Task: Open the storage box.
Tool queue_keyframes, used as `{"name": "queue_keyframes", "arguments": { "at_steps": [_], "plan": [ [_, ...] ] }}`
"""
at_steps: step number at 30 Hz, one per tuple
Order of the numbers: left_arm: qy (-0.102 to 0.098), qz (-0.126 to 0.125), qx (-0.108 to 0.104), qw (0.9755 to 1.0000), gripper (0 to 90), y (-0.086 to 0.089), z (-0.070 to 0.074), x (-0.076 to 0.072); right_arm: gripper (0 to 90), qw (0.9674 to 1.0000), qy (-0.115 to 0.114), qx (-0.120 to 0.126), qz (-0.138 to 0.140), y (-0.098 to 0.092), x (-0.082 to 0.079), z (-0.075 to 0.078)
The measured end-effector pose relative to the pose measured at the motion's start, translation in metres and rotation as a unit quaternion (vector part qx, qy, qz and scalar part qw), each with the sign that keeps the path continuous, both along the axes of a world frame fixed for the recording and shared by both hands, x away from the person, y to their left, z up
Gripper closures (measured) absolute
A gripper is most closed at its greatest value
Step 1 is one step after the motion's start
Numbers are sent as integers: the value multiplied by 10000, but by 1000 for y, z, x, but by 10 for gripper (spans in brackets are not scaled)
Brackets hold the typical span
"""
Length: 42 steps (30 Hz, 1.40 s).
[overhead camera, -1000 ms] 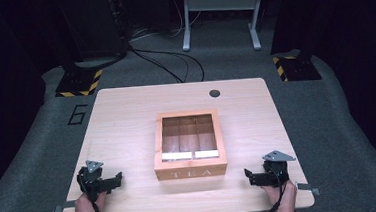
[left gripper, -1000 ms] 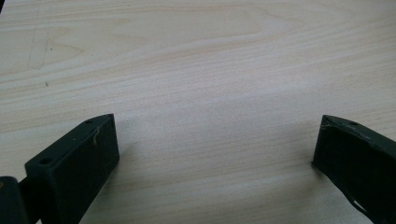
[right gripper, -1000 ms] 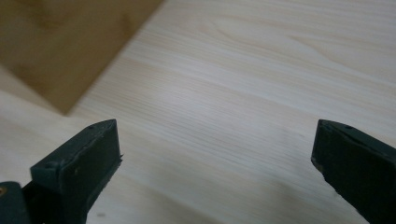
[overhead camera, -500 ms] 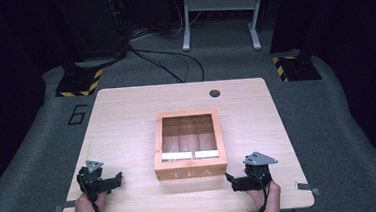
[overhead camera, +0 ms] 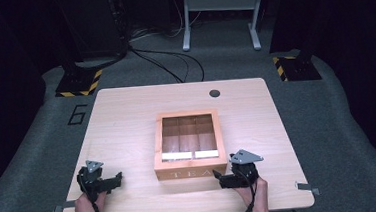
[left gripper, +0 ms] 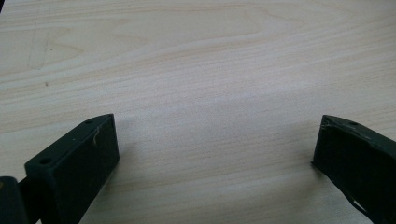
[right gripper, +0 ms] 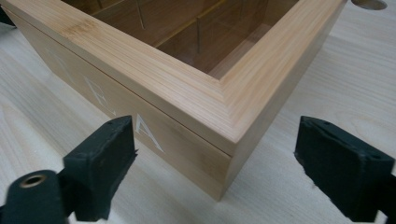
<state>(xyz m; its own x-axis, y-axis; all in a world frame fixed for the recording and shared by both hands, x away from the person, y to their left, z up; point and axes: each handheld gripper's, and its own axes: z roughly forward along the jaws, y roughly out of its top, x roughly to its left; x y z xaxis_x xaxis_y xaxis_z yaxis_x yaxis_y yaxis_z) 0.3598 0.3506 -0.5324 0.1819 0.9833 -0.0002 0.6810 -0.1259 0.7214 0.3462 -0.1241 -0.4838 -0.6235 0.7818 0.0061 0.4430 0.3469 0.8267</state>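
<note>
Spreading across the middle of the high view is the pale wooden surface [overhead camera: 127,120], a wide rectangle with its long side running left to right and a small dark round hole [overhead camera: 214,92] near its far edge. On the grey floor [overhead camera: 39,161] just left of the surface, a dark figure "6" [overhead camera: 78,114] can be read.

At the centre of the surface stands the wooden tea box [overhead camera: 191,171], nearly square from above and set square to the surface edges. Its front wall faces the person and carries the pale letters "TEA" [overhead camera: 189,173]; in the right gripper view the "E" and "A" [right gripper: 148,134] show on that wall. The lid is a wooden frame around a clear pane, lying flat and shut, and through it thin dividers run front to back, splitting the inside into compartments.

The right tool [overhead camera: 222,178] sits just beside the box's near right corner, pointing left toward it. Its jaws have just been closing, yet they stand apart, one before the front wall and one off the side wall, with the corner between them and untouched.

The left tool [overhead camera: 117,178] rests near the front left of the surface, well apart from the box, jaws wide over bare wood.
</note>
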Motion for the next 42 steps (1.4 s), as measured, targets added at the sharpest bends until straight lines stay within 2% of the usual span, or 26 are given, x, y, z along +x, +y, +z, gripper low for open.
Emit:
{"name": "queue_keyframes", "arguments": {
  "at_steps": [4,9,15,19,24,35,42],
  "plan": [
    [0,0,1,10000,1,0,0,0,162,10000,-87,8,-42,1,0,-1],
    [13,-10,-4,10000,1,0,0,0,294,9998,-57,165,-113,-2,-1,-2],
    [24,-15,-3,10000,1,0,0,0,393,9997,-83,230,-4,-4,-2,-3],
    [21,-13,-4,10000,1,0,0,0,416,9997,-181,124,-58,-2,-6,-2],
    [0,0,1,10000,1,0,0,0,439,9997,-212,129,-37,-3,-7,-2],
    [20,-13,-4,10000,1,0,0,0,473,9994,-294,194,3,-6,-9,-4],
    [21,-13,-3,10000,1,0,0,0,491,9992,-295,277,-70,-7,-11,-5]
  ]
}}
